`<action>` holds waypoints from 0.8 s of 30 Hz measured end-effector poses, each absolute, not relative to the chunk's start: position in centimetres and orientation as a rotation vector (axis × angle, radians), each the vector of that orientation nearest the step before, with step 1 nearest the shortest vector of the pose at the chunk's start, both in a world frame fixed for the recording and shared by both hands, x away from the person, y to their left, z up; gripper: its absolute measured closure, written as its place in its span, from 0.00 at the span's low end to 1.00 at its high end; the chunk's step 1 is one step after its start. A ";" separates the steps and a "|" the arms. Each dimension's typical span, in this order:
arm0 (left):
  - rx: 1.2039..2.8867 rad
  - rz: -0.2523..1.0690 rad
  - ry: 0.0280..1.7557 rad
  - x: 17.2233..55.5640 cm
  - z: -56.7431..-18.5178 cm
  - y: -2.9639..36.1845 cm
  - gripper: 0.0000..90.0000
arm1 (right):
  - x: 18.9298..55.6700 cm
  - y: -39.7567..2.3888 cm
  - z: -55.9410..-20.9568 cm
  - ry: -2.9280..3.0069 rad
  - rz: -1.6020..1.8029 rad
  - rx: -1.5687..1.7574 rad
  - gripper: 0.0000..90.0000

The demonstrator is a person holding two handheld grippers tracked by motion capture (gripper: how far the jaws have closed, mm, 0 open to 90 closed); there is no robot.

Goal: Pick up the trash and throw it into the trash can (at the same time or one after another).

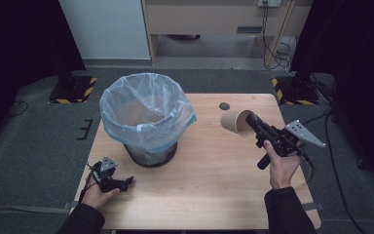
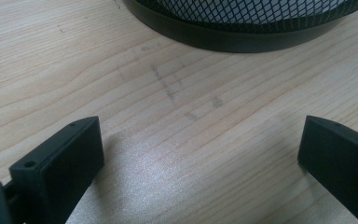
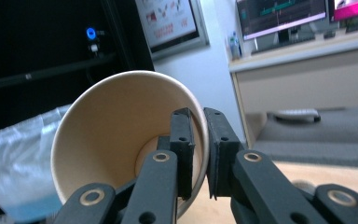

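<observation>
A brown paper cup (image 1: pixel 236 121) hangs in the air above the right half of the wooden table (image 1: pixel 209 185), tipped on its side with its mouth toward the person. My right gripper (image 1: pixel 251 122) is shut on the cup's rim; in the right gripper view one jaw sits inside the paper cup (image 3: pixel 107 140) and the other outside, pinching the wall at my right gripper (image 3: pixel 199 154). A black mesh bin lined with a pale blue bag (image 1: pixel 146 114) stands on the table's left half. My left gripper (image 1: pixel 126 183) rests low by the front left corner, its jaws wide apart over bare wood, left gripper (image 2: pixel 200 154).
The bin's black base (image 2: pixel 242 39) lies just ahead of the left jaws. A small dark round mark (image 1: pixel 224 106) sits near the table's far edge. Black stands with striped feet (image 1: pixel 73 90) flank the table on the grey floor. Desks and monitors (image 3: pixel 284 18) stand beyond.
</observation>
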State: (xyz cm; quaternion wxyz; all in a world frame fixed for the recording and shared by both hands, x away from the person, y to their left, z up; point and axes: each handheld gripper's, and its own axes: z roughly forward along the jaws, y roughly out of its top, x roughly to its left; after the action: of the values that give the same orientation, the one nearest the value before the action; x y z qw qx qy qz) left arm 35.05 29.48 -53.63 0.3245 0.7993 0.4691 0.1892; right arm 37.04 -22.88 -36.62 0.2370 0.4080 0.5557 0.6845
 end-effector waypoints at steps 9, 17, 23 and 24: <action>2.096 0.496 1.230 35.0 -53.6 29.5 0.00 | 37.6 -22.6 -34.6 1.442 1.938 1.088 0.92; 2.096 0.496 1.230 35.0 -53.6 29.5 0.00 | 38.0 -22.1 -33.0 1.408 1.965 1.060 0.92; 2.096 0.496 1.230 35.0 -53.6 29.5 0.00 | 38.5 -21.3 -31.9 1.403 1.978 1.045 0.92; 2.096 0.496 1.230 35.0 -53.6 29.5 0.00 | 38.6 -21.2 -31.7 1.402 1.980 1.040 0.92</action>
State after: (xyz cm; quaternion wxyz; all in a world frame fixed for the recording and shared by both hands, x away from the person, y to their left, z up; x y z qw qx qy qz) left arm 35.05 29.48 -53.62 0.3245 0.7992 0.4692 0.1892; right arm 38.63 -21.18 -31.65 0.2481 0.3818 0.5145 0.7267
